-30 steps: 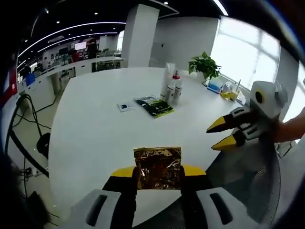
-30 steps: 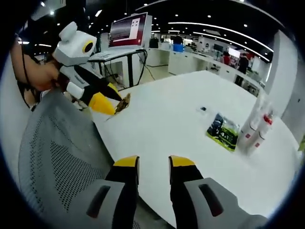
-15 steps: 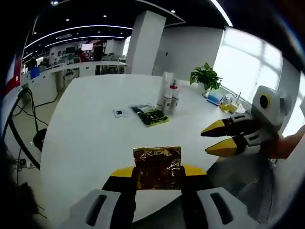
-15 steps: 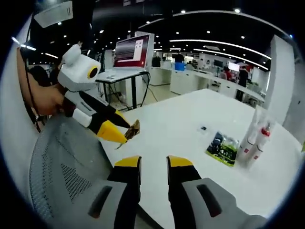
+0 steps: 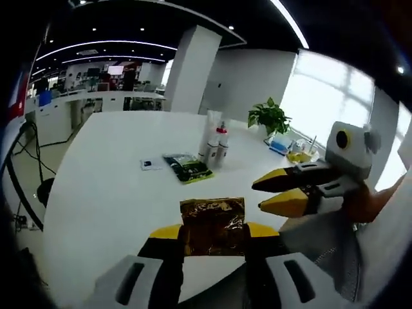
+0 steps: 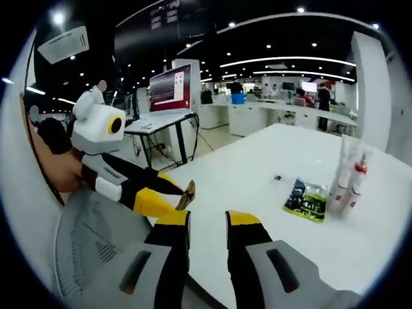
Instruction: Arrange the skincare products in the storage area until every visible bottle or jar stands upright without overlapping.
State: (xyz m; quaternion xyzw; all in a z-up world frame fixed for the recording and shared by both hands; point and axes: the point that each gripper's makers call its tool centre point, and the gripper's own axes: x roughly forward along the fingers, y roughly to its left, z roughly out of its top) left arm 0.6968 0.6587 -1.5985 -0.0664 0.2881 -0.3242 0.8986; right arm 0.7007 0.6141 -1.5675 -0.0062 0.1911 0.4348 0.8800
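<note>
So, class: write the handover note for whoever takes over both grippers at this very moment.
Left gripper: shut on a gold foil sachet, held above the near edge of the white table.
Right gripper: open, holding nothing, over the near table edge.
Job's things: a cluster of upright bottles far across the table, with a green packet lying flat beside them and a small dark item further along.
Done: the bottles stand upright.
Left: carry the sachet to the group and set it down without overlap.
</note>
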